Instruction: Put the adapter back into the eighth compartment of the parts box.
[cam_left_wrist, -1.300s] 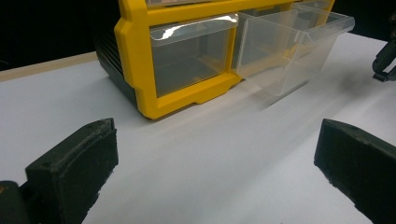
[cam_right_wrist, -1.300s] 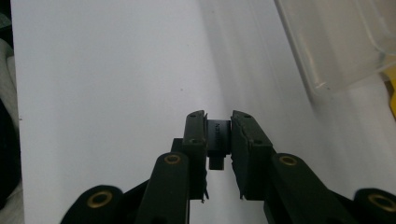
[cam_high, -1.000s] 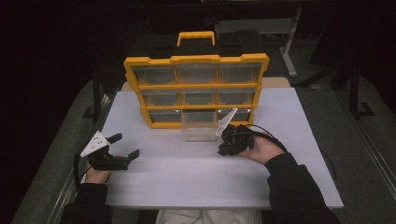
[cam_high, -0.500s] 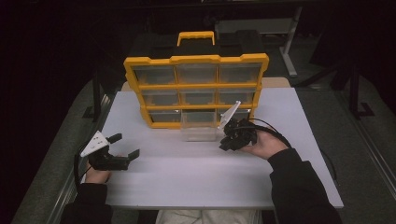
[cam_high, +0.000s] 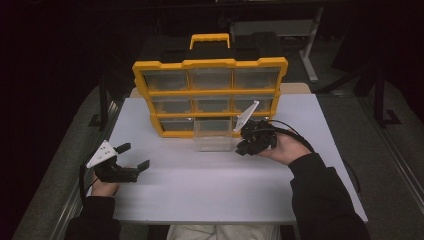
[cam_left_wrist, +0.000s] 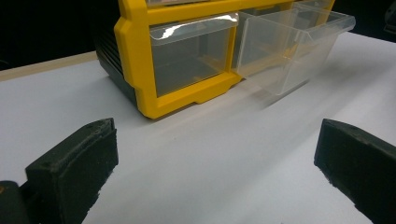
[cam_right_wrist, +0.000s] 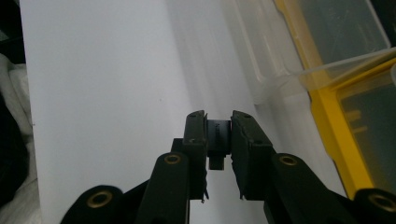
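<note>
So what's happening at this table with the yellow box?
A person sits at a white table with a gripper in each hand. The right gripper is clamped on a small black part, held beside a clear drawer pulled out of the bottom row of a yellow organizer. The part seems headed for that drawer. The left gripper rests on the table, jaws wide open and empty.

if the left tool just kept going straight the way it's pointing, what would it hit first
Most likely the yellow organizer: in the left gripper view, the left tool points with open jaws across bare white table at its lower corner. The pulled-out clear drawer sits right of that line, though depth is hard to judge.
</note>
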